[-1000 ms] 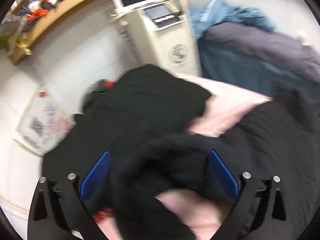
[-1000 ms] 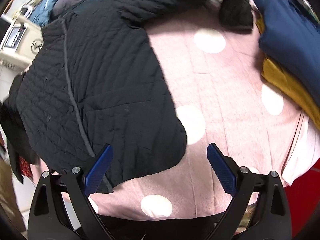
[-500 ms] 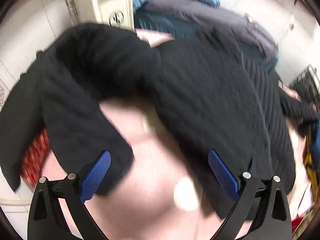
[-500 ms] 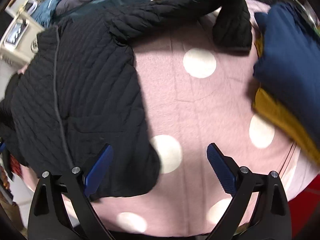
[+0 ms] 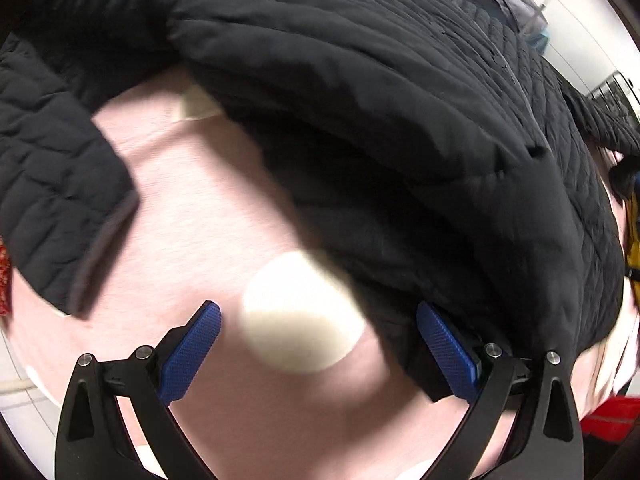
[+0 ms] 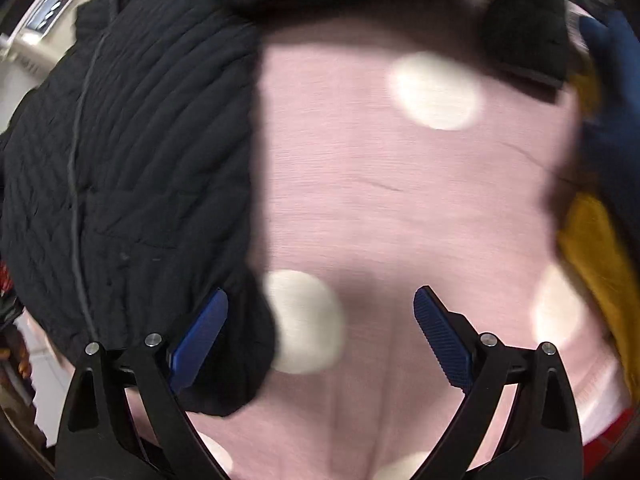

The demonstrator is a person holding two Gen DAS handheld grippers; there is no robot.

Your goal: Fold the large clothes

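A black quilted jacket (image 5: 360,80) lies spread on a pink cloth with white dots (image 5: 192,216). In the left wrist view one sleeve (image 5: 52,184) hangs at the left. My left gripper (image 5: 318,342) is open and empty, low over the pink cloth, its right finger close to the jacket's hem. In the right wrist view the jacket (image 6: 140,160) fills the left, with its other sleeve cuff (image 6: 524,40) at the top right. My right gripper (image 6: 320,332) is open and empty, its left finger at the jacket's lower corner.
Folded navy (image 6: 616,120) and mustard (image 6: 596,248) clothes lie at the right edge of the pink cloth (image 6: 400,184). A cream machine (image 6: 44,20) stands at the far left. Something red (image 5: 608,420) shows below the cloth's right edge.
Both grippers have moved down closer to the cloth and jacket. The left view has swung from the machine and wall onto the jacket's hem. Both stay open.
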